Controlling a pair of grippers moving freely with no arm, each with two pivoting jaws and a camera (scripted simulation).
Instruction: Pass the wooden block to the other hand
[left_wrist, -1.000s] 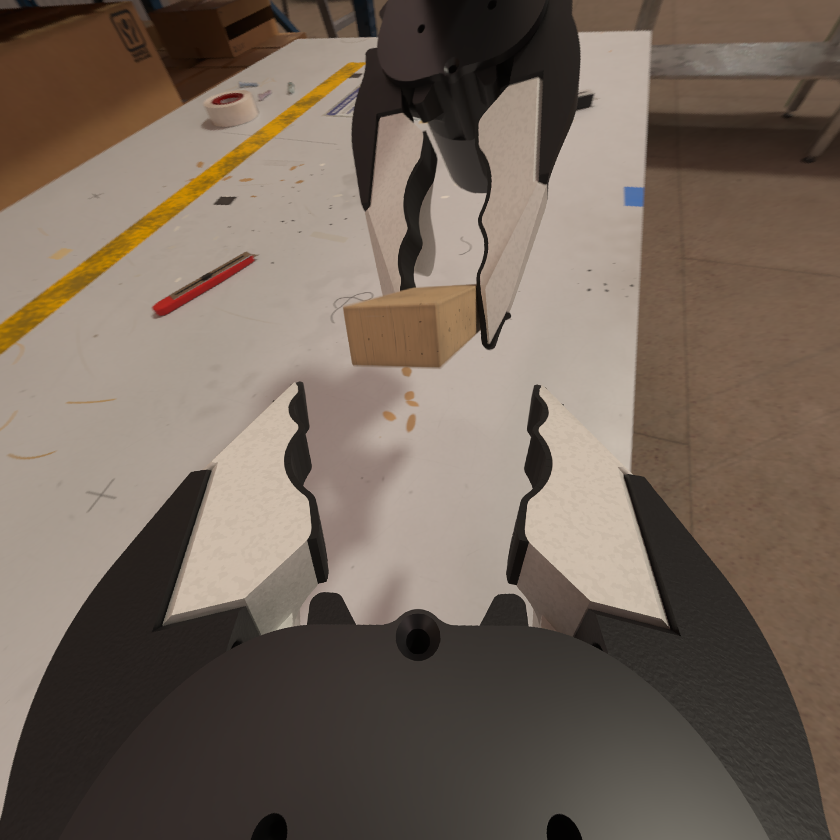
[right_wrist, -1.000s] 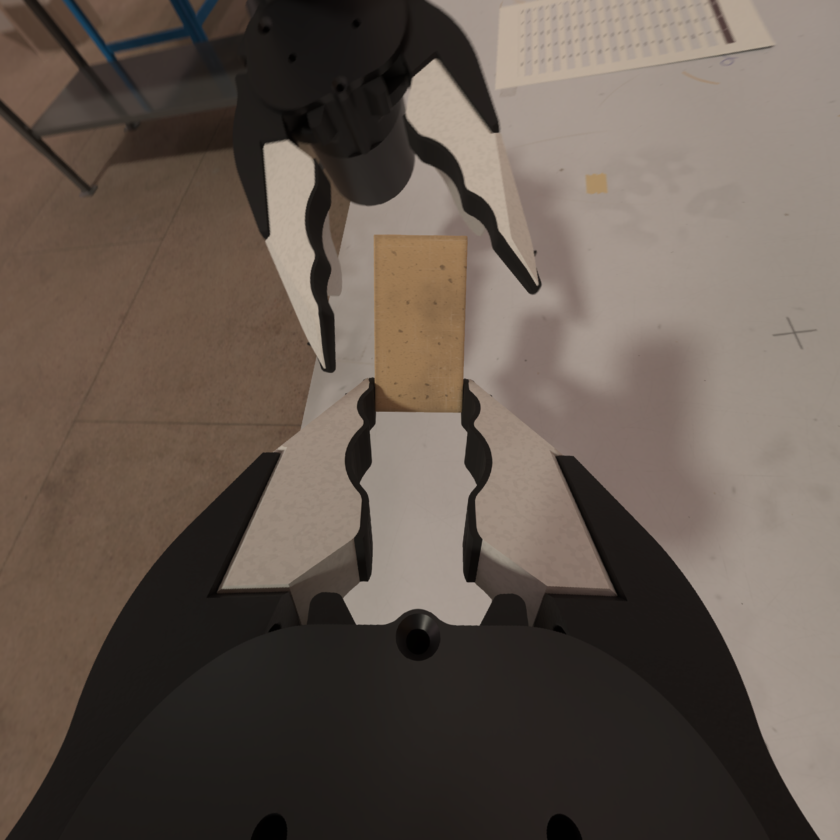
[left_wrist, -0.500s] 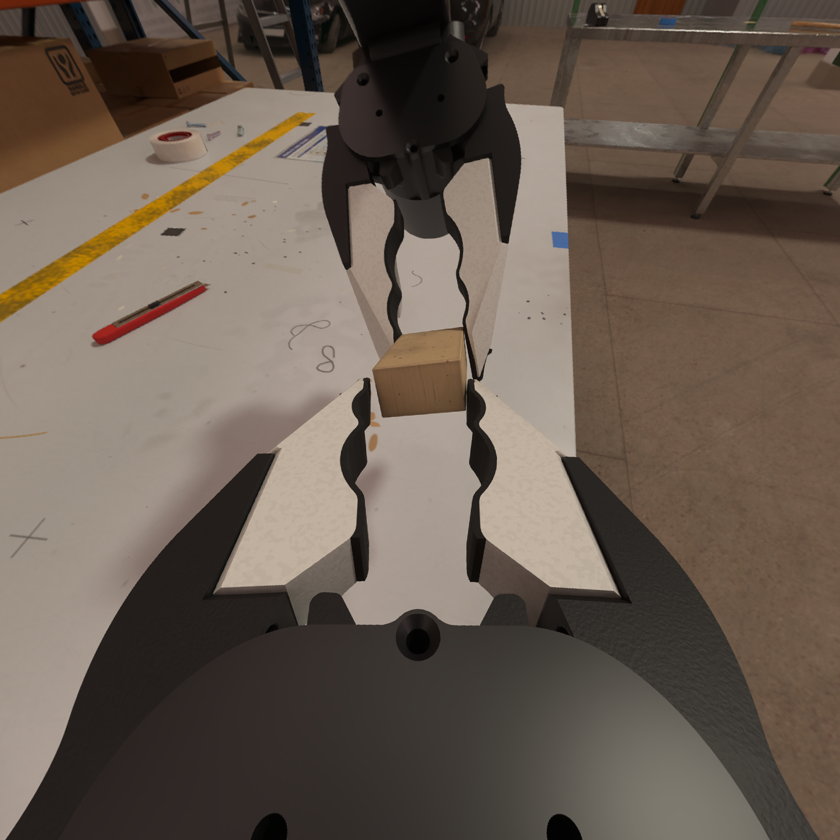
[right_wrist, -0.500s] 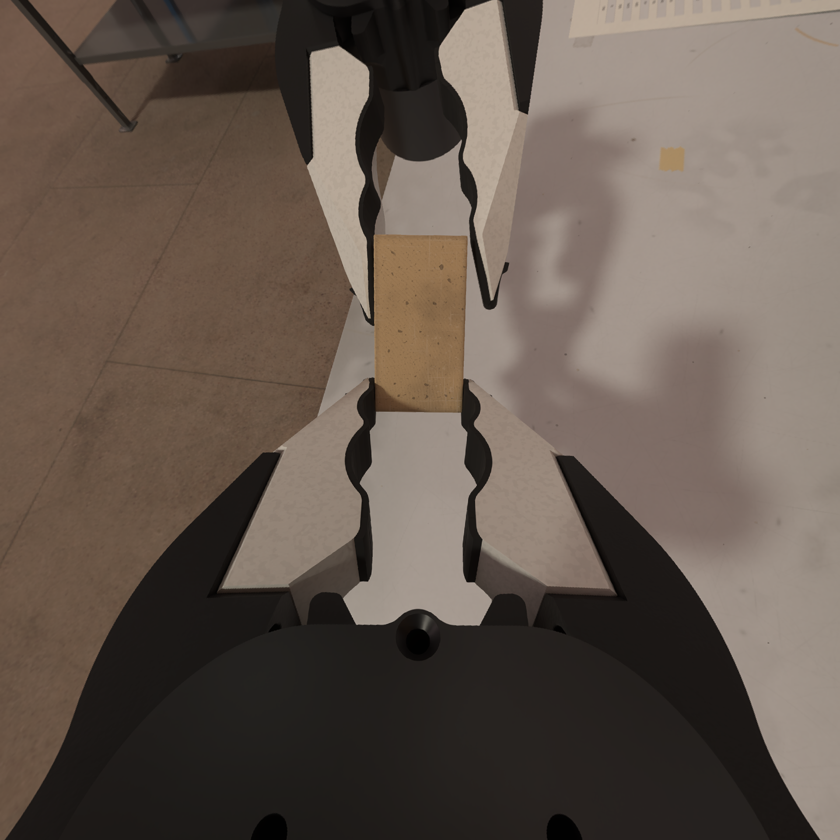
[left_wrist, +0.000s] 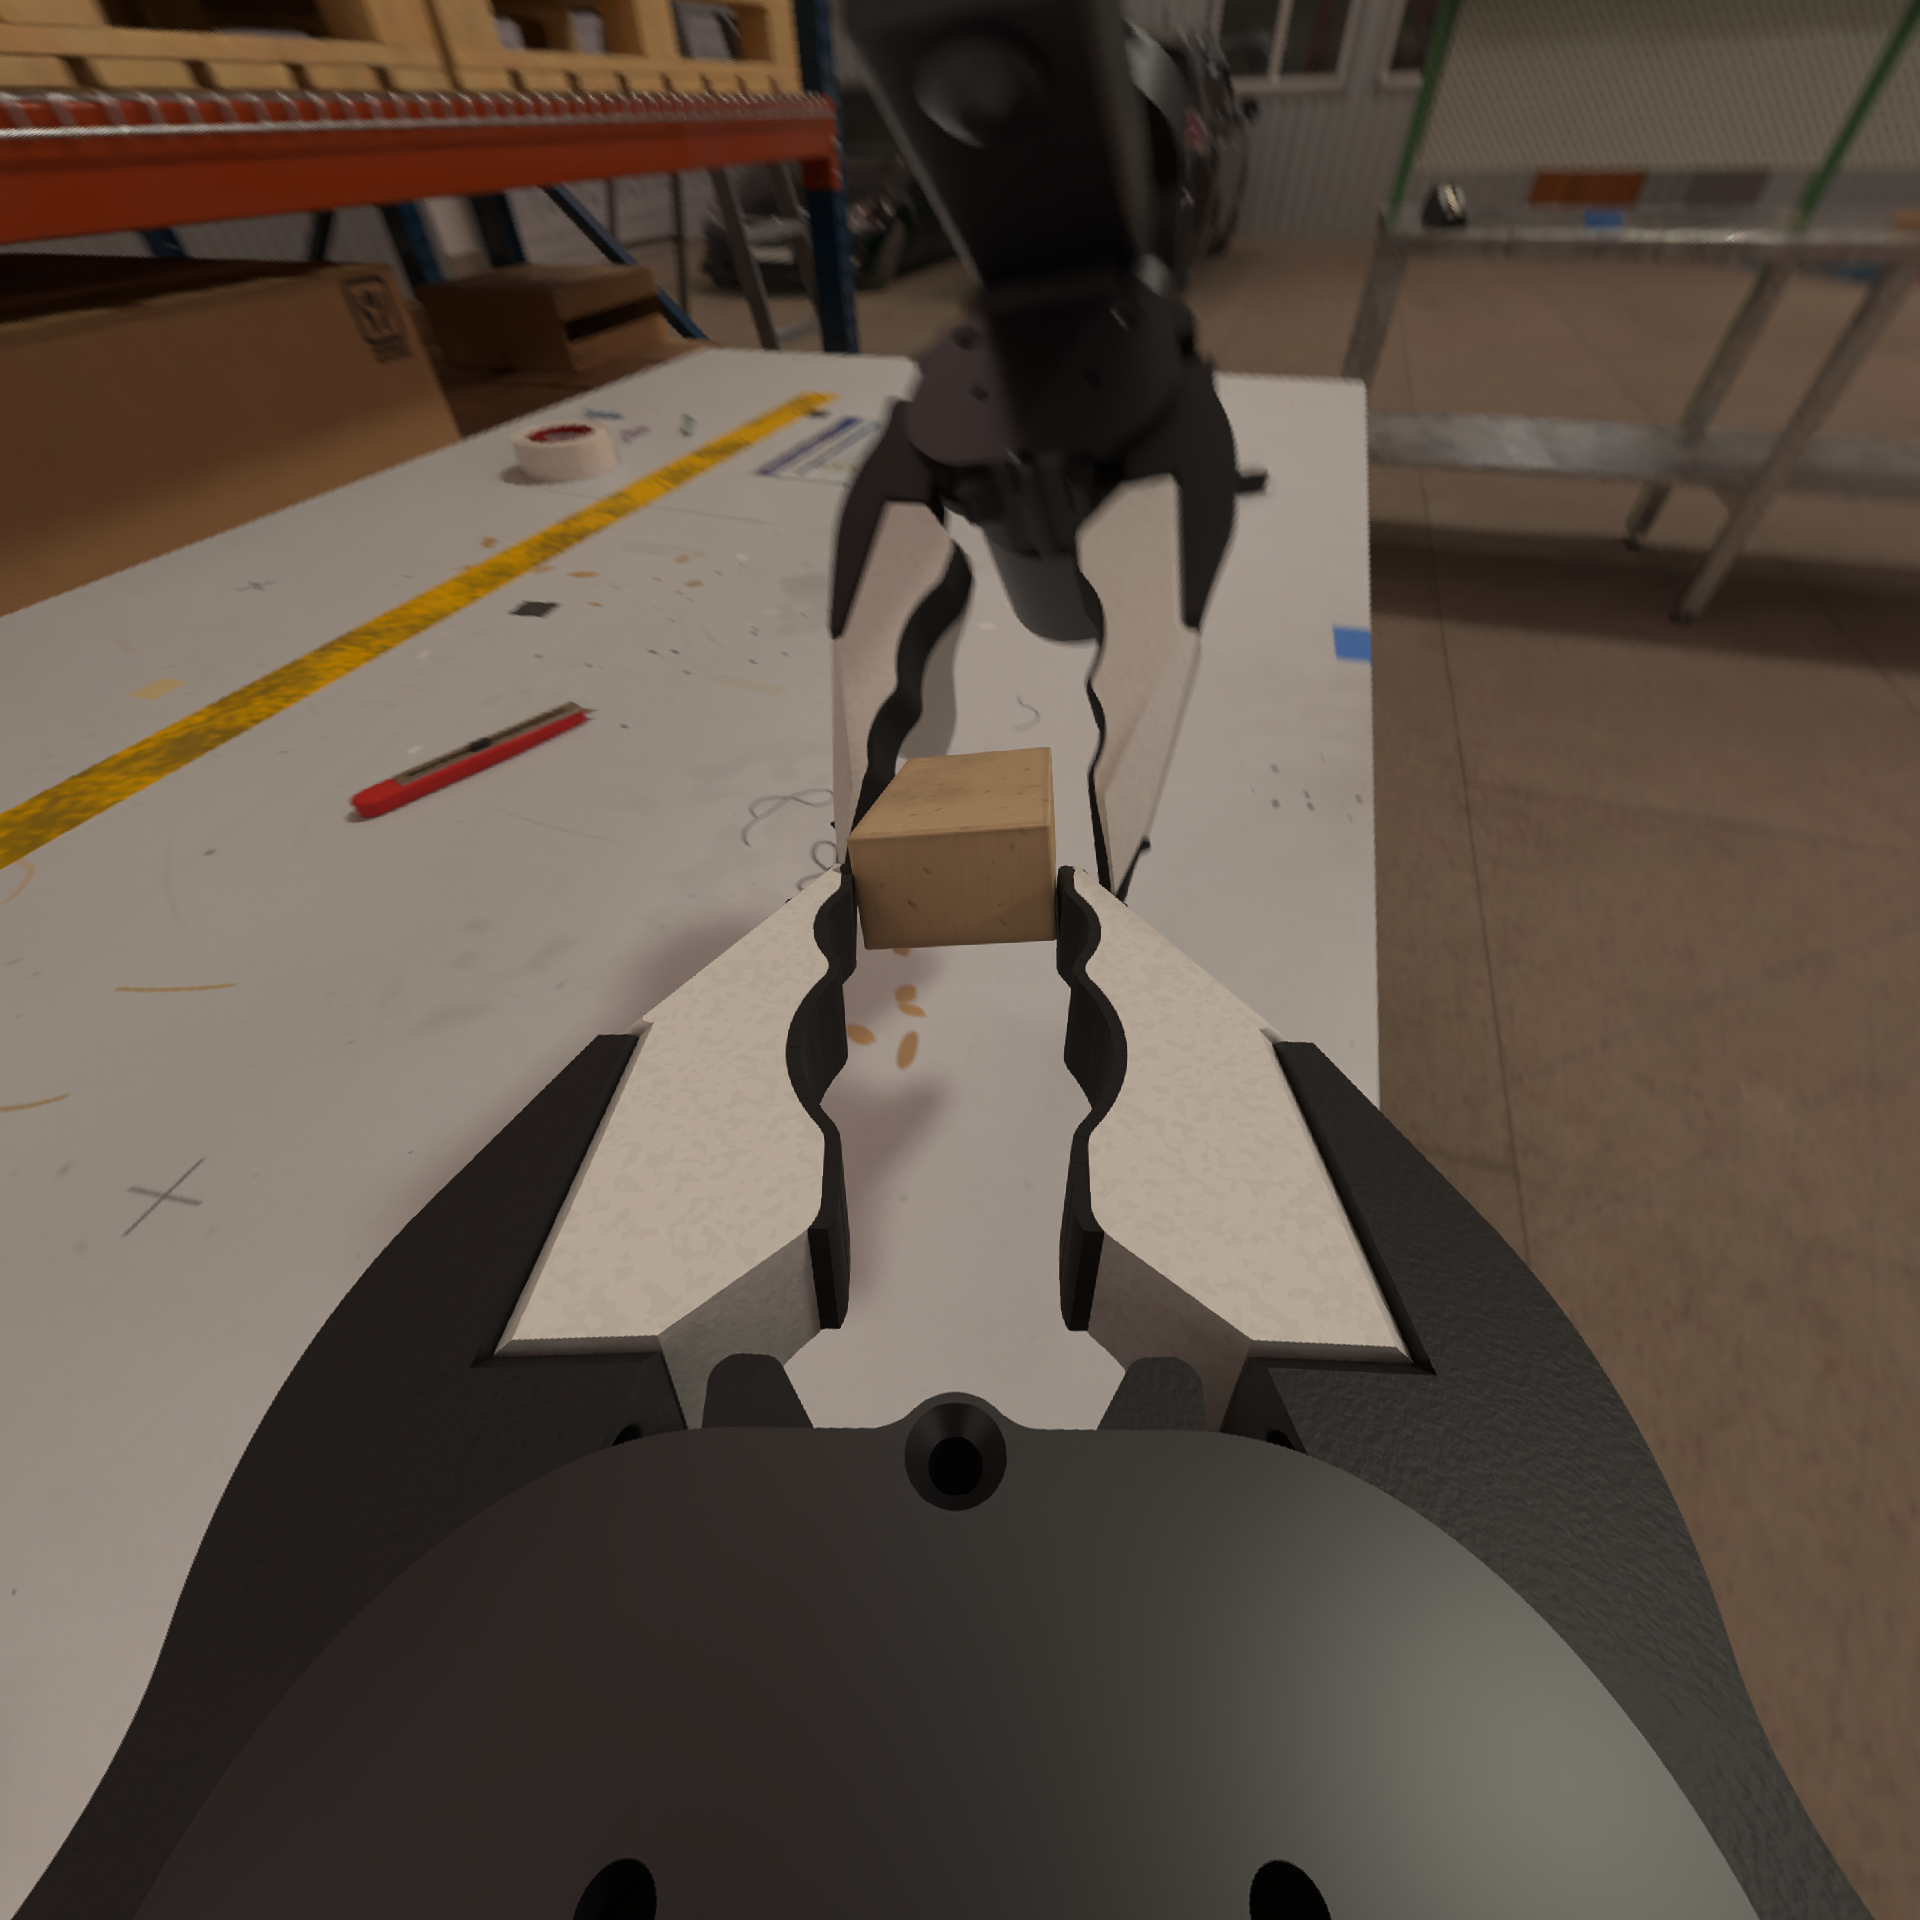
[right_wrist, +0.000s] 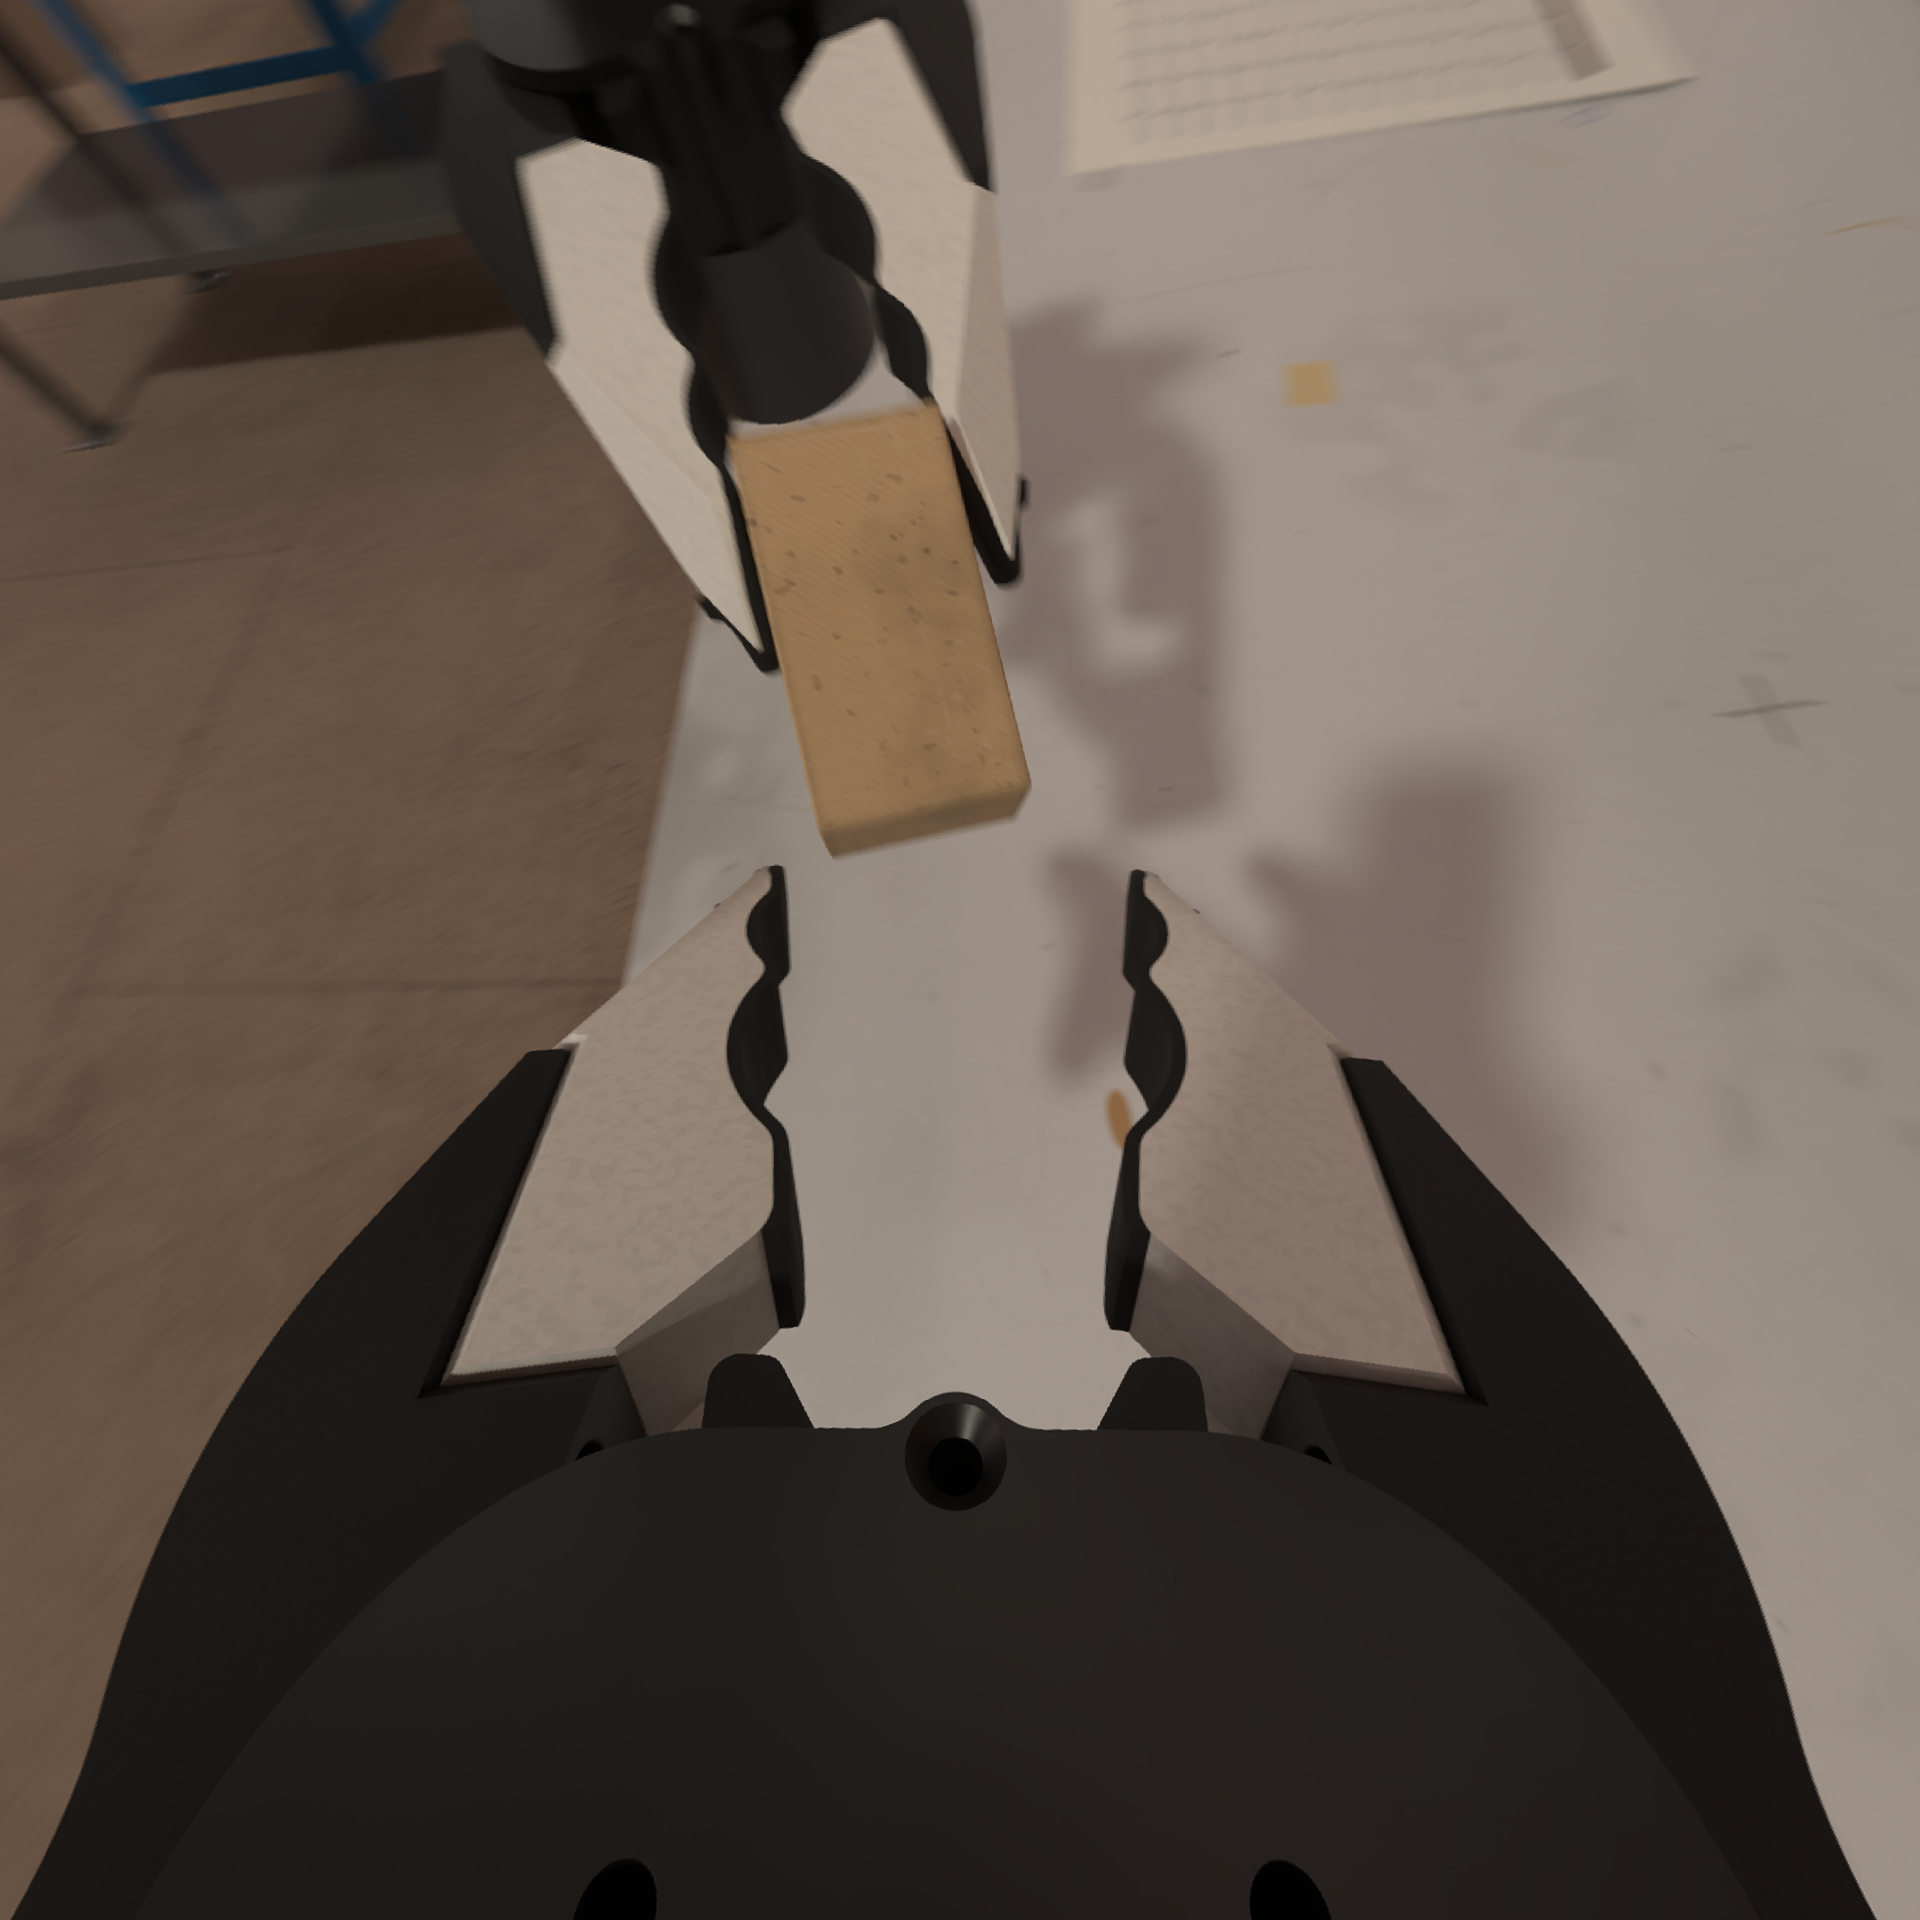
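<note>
Two tools face each other above the white counter (left_wrist: 312, 1039), near its edge. The left tool (left_wrist: 956, 899) is closed on one end of the wooden block (left_wrist: 961, 852); both dark fingertips press its side faces and it hangs clear of the counter. The right tool (right_wrist: 954, 883) has its jaws spread wider than the block and grips nothing; the block's free end sits just beyond its fingertips, not touching.

Left wrist view only: the right tool (left_wrist: 971, 831) shows as a blurred dark body, fingers straddling the block's far end with a gap on the right side; contact on the other side cannot be told. Also seen here only: a red utility knife (left_wrist: 470, 761), a yellow stripe (left_wrist: 416, 623), a roll of tape (left_wrist: 564, 449), cardboard boxes (left_wrist: 208, 416), orange shelving (left_wrist: 416, 156) and small tan flecks (left_wrist: 894, 1023) under the block.

Right wrist view only: the block's long top face (right_wrist: 883, 623), tilted and running from the left tool (right_wrist: 883, 582) toward the camera. A printed sheet (right_wrist: 1351, 73) lies at the far side, the tools' shadows fall on the counter (right_wrist: 1558, 935), and brown floor (right_wrist: 312, 727) lies to the left.
</note>
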